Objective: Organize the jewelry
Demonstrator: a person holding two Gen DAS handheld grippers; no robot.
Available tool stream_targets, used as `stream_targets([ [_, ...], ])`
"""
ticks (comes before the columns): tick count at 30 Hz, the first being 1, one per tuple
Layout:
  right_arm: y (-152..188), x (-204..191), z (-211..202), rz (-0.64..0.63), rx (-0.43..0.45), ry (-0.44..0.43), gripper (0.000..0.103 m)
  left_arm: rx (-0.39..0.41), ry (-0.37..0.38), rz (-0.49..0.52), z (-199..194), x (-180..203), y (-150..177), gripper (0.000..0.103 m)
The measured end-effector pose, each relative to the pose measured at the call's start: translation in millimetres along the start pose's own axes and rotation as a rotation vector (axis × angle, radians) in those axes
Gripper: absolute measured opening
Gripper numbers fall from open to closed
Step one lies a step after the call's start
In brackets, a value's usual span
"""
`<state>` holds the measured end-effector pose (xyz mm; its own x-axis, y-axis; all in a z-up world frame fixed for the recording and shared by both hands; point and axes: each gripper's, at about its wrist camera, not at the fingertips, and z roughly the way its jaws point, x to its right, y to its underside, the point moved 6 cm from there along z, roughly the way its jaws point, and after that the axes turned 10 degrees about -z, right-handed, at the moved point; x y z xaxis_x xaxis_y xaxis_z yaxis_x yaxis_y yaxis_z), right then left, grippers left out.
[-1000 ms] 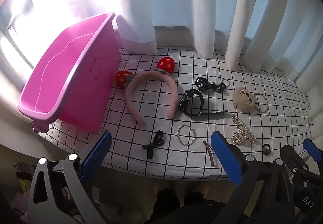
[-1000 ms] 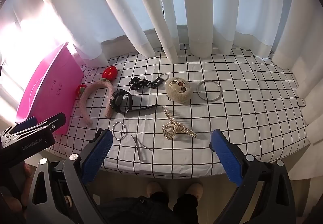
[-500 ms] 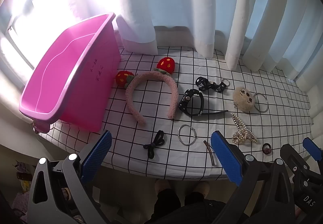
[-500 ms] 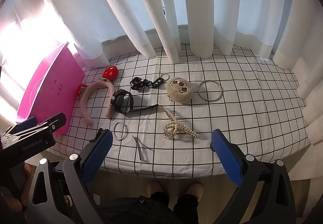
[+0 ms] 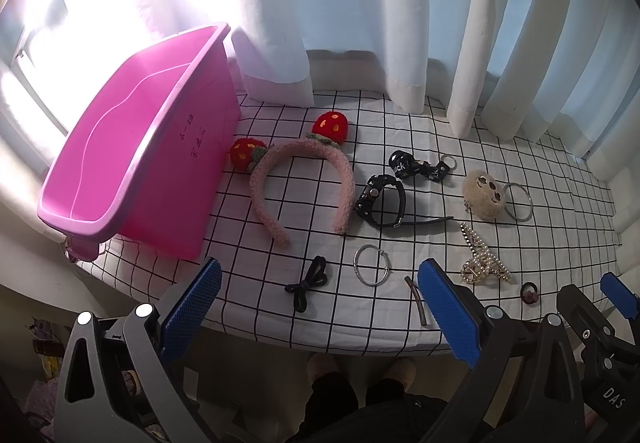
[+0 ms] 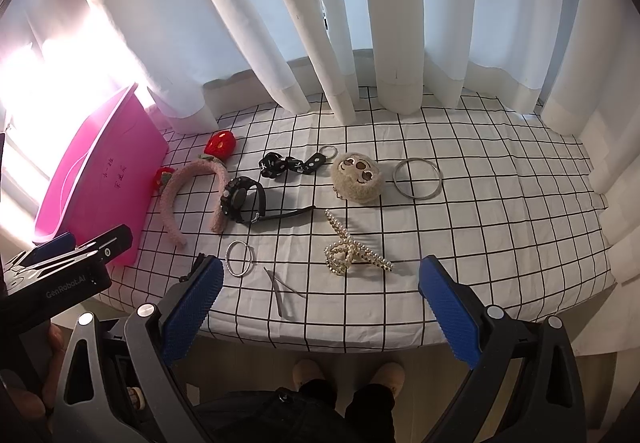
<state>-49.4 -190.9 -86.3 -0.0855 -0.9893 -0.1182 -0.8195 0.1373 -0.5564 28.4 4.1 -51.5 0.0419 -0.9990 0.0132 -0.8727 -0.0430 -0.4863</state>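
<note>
Left gripper (image 5: 318, 307) and right gripper (image 6: 320, 303) both spread wide, empty, at the near table edge; jewelry lies loose on the checked cloth (image 6: 500, 227) beside the pink bin (image 5: 132, 171); thin hairpin (image 6: 280, 293) risks slipping from the pads; pearl clip (image 6: 352, 249) could snag.

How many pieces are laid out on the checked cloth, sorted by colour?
Pink and red: 1, headband
Black: 3, watch, strap, hair tie
Silver: 2, bangle, bracelet
Pearl or beige: 2, claw clip, plush
Brown: 2, hair clip, small tie
Total: 10
</note>
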Motion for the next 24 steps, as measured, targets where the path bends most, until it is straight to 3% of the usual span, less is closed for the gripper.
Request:
stream_targets([
  [17,1.8,-3.3,-1.0,0.011,0.005,-0.002,0.094,-0.006,0.003,0.004,1.2,-1.7,2.5,0.097],
  [24,19.1,4.8,8.3,0.045,0.017,-0.02,0.094,-0.071,0.01,-0.01,27.1,-16.4,17.2,0.097],
])
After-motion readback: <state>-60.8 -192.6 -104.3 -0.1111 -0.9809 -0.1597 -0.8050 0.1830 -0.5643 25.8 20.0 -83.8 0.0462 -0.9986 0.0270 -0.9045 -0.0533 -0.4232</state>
